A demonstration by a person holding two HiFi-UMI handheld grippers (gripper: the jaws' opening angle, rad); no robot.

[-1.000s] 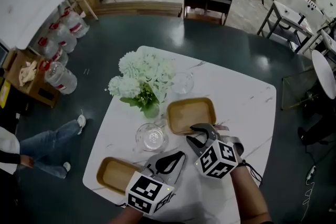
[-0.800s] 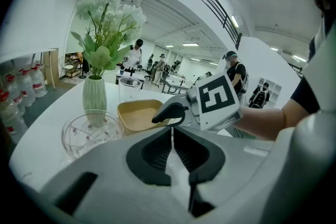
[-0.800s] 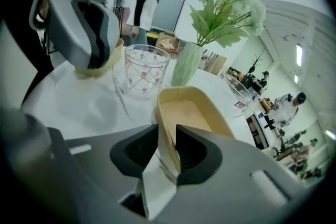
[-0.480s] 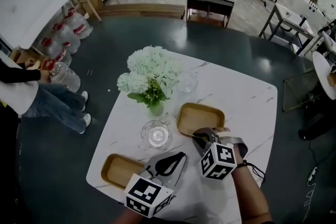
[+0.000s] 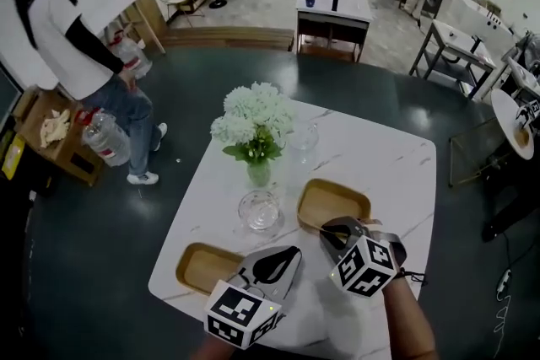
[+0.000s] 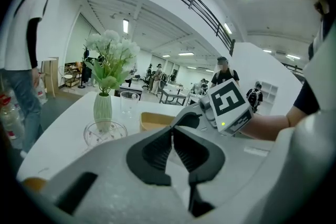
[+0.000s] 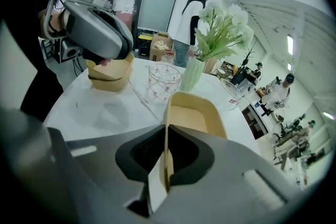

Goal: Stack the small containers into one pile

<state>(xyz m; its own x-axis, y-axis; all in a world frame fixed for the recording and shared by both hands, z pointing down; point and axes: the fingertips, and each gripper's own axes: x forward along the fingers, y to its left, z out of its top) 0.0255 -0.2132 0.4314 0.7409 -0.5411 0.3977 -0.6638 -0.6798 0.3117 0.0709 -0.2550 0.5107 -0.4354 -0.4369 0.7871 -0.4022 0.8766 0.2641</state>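
Two tan wooden containers lie on the white marble table (image 5: 396,173). One container (image 5: 333,203) is at centre right, and my right gripper (image 5: 326,230) is shut on its near rim. In the right gripper view that container's (image 7: 195,113) thin wall stands pinched between the dark pads (image 7: 181,157). The other container (image 5: 202,265) (image 7: 110,79) rests near the table's left front corner. My left gripper (image 5: 285,257) hovers just right of it, shut and with nothing in it; its pads (image 6: 157,152) meet. The right gripper (image 6: 191,119) shows ahead in the left gripper view.
A glass bowl (image 5: 259,209) sits between the containers, with a vase of white flowers (image 5: 257,135) behind it and a clear glass (image 5: 302,136) further back. A person (image 5: 80,46) stands at the left beside water bottles (image 5: 105,139). The dark floor surrounds the table.
My right gripper has shut on the near rim of the centre-right container. The left gripper stays shut in place. A person has walked into view at the left.
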